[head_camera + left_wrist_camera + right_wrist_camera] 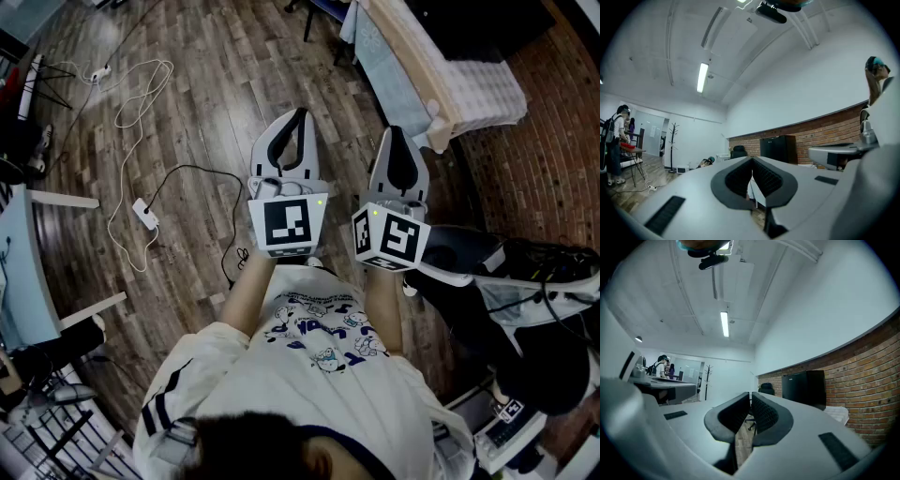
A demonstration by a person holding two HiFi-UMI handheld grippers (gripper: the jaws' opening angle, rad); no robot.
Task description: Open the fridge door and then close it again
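The wooden floor (206, 84) fills most of the head view, and a brick wall (862, 376) runs along the right side of the room. One fridge (804, 387) stands against this wall. It is black and box-shaped, with a flat dark front, and its door looks closed. It is well apart from both tongs. There are two tongs. The left tongs (752, 161) are pressed together and hold nothing, and the right tongs (750, 396) are also pressed together and empty. Both point level, side by side. On the floor lie one white cable (131, 122) and one black cable (202, 173).
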